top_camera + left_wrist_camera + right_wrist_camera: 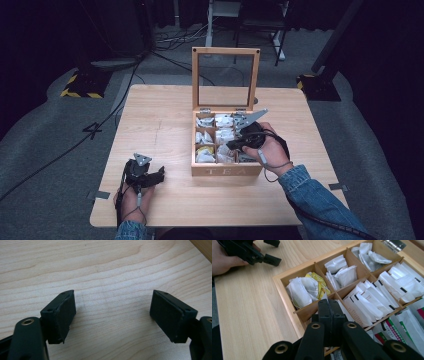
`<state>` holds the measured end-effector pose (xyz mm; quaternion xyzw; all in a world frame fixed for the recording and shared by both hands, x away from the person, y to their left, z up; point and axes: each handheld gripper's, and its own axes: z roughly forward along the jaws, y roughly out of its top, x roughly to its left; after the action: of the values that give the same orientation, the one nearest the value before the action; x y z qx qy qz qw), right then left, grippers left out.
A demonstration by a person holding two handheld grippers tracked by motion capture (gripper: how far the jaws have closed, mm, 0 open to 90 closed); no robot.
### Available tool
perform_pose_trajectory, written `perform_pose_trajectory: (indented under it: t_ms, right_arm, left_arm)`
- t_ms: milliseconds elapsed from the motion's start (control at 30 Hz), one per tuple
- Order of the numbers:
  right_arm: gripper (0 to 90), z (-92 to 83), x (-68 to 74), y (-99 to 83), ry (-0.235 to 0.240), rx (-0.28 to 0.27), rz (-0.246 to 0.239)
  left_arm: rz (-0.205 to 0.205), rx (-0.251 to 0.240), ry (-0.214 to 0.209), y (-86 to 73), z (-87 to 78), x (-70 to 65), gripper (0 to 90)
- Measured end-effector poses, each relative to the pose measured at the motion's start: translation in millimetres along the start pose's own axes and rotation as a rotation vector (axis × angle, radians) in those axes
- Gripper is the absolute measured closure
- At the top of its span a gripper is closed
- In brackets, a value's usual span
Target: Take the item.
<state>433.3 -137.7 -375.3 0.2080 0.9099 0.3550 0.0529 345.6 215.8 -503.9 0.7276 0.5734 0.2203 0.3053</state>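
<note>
A wooden tea box (227,171) stands open on the table, its glass-paned lid (195,80) upright at the back. Its compartments hold white sachets (364,300), loose tea bags (303,290) with a yellow one among them, and green-and-red printed packets (402,327). My right gripper (329,302) hovers over the box's front compartments (231,145), jaws pressed together on a thin white sachet whose corner (324,296) pokes past the tips. My left gripper (159,174) rests on the table left of the box, open, with bare wood between its pads (112,312).
The light wooden table (165,115) has free surface to the left of and behind the box. In the right gripper view the left gripper (273,251) lies beyond the box's corner. Cables and stands sit on the floor behind the table.
</note>
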Motion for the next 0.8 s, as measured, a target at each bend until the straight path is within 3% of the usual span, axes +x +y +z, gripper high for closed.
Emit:
perform_pose_trajectory:
  t_ms: [400, 800]
  right_arm:
    - [90.0, -14.1, 2.0, -1.9, -0.002, -0.083, 0.025]
    - [90.0, -39.5, -6.1, -4.5, -0.056, -0.129, 0.034]
  left_arm:
    - [0.0, 0.0, 0.0, 0.0, 0.0, 0.0, 21.4]
    - [-0.001, 0.0, 0.0, 0.0, 0.0, 0.0, 21.4]
